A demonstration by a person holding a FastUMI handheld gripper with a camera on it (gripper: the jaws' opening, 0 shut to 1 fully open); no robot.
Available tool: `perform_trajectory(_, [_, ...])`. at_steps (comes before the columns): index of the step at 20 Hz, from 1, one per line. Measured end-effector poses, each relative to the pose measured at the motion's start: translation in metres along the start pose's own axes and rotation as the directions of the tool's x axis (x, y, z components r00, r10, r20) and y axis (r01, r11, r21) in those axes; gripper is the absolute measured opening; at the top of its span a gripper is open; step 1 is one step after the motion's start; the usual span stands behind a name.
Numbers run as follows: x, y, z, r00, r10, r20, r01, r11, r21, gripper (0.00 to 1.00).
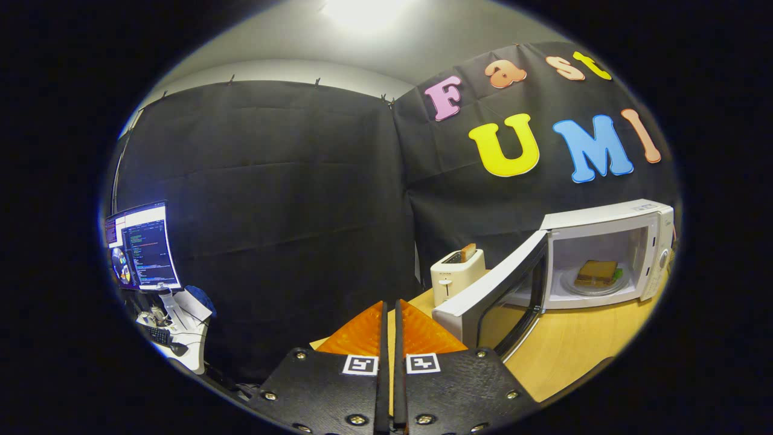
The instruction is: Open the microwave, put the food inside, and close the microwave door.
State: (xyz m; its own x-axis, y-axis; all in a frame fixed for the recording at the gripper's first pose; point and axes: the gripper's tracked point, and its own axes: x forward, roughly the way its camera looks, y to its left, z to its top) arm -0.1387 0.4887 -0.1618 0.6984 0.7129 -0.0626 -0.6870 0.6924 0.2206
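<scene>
Currently gripper (389, 314) nearly closed, empty. Sandwich (596, 273) inside microwave (610, 254), 2 o'clock. Door (492, 293) ajar at 1 o'clock: rigid, hinged, light; push on its outer free edge.

Black cloth (272, 199) is hanging all around as the booth's wall. A bright light (362, 12) is shining on the grey ceiling. A computer screen (144, 246) is glowing on a messy desk (175, 338). A wooden table (574, 344) is standing by the cloth.
</scene>
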Motion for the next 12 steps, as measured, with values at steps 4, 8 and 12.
perform_trajectory(4, [0.017,-0.001,-0.004,1.0,-0.03,0.0,0.03,1.0,-0.005,0.03])
perform_trajectory(8, [0.025,-0.015,-0.012,0.994,-0.109,0.011,0.109,0.994,-0.017,0.03])
perform_trajectory(12, [0.022,-0.026,-0.012,0.988,-0.147,0.05,0.148,0.989,-0.007,0.01])
